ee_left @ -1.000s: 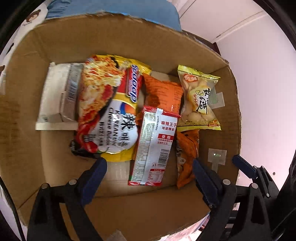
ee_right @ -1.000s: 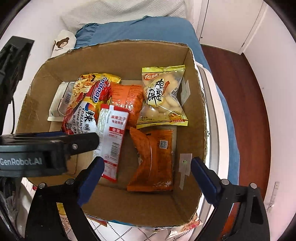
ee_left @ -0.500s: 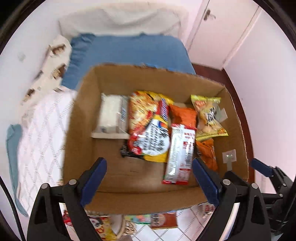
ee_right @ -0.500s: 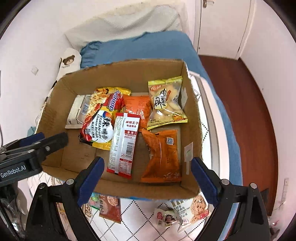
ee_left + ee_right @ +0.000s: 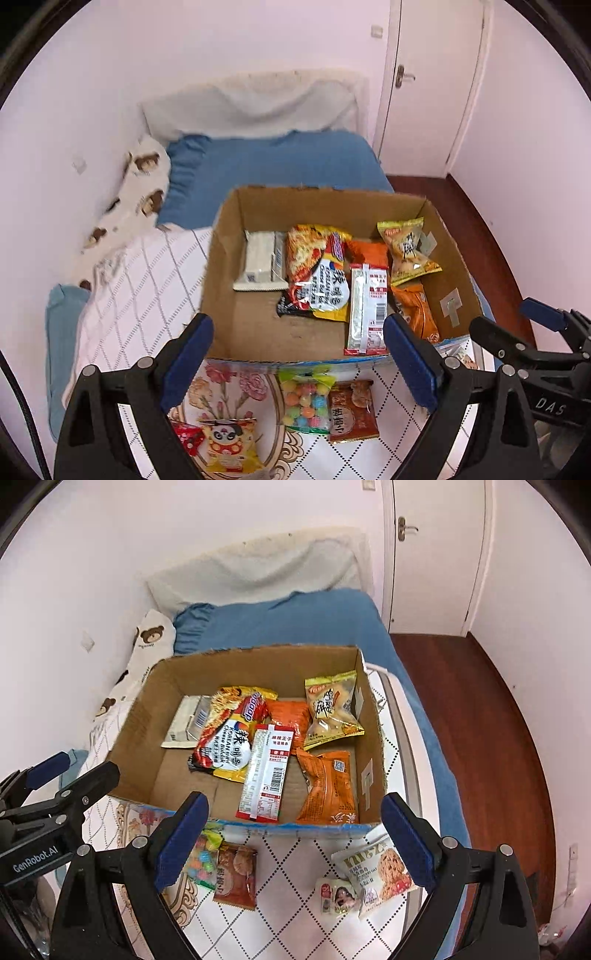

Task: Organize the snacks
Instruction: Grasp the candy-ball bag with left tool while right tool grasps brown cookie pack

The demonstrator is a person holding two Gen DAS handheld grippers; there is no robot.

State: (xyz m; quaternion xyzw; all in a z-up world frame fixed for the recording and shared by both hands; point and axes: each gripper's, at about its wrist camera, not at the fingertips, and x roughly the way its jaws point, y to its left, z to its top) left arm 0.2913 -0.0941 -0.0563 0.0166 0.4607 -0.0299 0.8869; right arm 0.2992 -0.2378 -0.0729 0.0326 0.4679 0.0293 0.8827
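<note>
Bed (image 5: 295, 915) w/ cardboard box (image 5: 258, 664), loose snack packs (image 5: 235, 875).

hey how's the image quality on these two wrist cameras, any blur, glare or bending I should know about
Left wrist view: slightly soft, with a pinkish cast on the walls; fisheye bows the door and darkens the corners; the silver strip packet in the cardboard box shows mild glare. Right wrist view: sharper and whiter, packet print readable on the noodle pack; same bending at the edges, no strong shadows.
</note>
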